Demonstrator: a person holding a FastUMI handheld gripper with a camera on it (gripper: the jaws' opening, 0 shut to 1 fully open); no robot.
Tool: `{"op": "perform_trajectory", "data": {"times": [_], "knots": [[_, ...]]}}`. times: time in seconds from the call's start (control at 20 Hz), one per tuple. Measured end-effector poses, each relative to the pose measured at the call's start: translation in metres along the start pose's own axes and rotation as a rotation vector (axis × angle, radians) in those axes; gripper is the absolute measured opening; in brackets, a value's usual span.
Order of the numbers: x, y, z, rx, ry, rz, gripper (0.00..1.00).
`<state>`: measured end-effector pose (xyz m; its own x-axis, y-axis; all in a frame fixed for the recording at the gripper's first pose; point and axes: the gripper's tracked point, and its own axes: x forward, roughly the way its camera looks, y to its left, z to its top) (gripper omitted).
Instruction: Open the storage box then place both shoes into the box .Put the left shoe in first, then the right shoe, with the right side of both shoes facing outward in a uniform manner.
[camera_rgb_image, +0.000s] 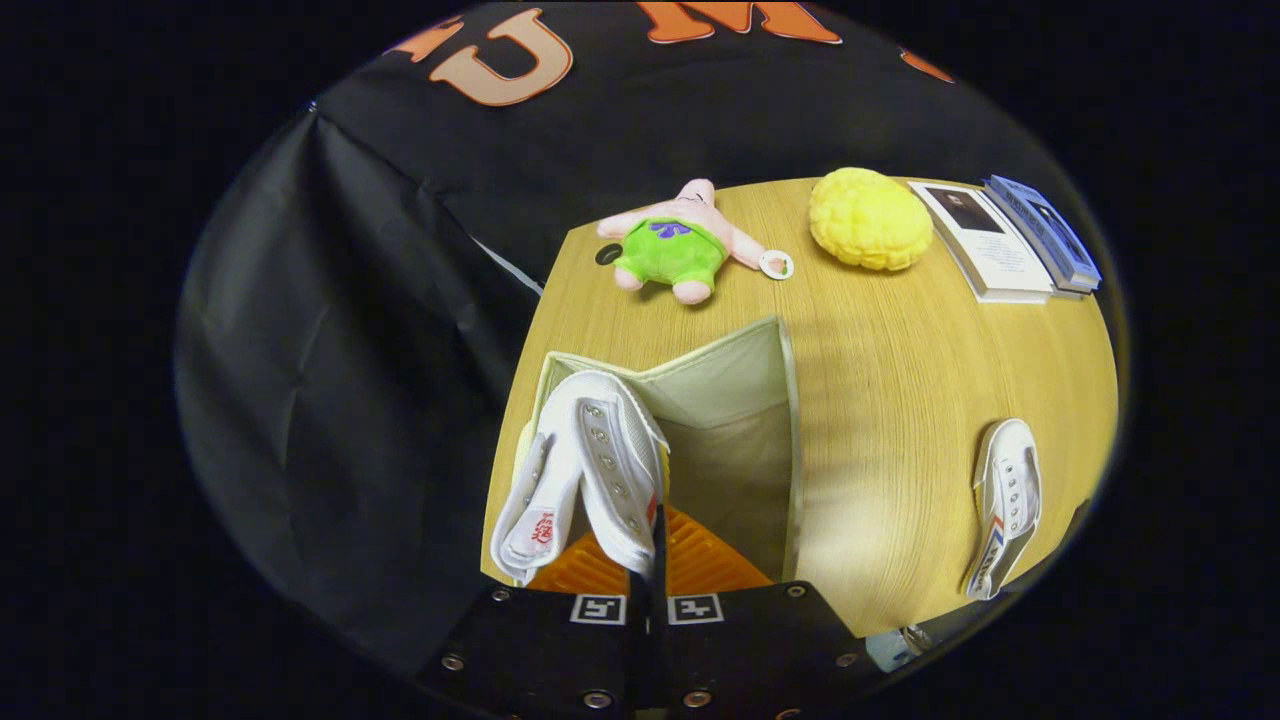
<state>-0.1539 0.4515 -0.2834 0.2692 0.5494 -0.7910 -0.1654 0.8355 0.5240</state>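
A white canvas shoe (590, 465) hangs over the open storage box (785, 400), a beige fabric box on the wooden table. My gripper (655, 545) is shut on the shoe's upper edge near the eyelets, with the fingers nearly together. The shoe's tongue with a red logo points back toward me. It hovers at the box's near left corner, above the opening. The second white shoe (1005, 505), with a red and blue stripe, lies on its side on the table well to the right of the box.
Beyond the box lie a pink and green plush star toy (675, 245), a yellow plush ball (868, 218) and a stack of books (1010, 240). The wooden table (900, 400) ends just left of the box, where black cloth hangs.
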Motion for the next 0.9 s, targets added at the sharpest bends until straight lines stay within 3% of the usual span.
{"op": "perform_trajectory", "data": {"times": [0.4,0.9], "knots": [[0.013,-0.004,0.004,0.167,0.116,-0.007,0.01],[0.047,-0.007,-0.021,0.439,0.218,-0.099,0.01]]}}
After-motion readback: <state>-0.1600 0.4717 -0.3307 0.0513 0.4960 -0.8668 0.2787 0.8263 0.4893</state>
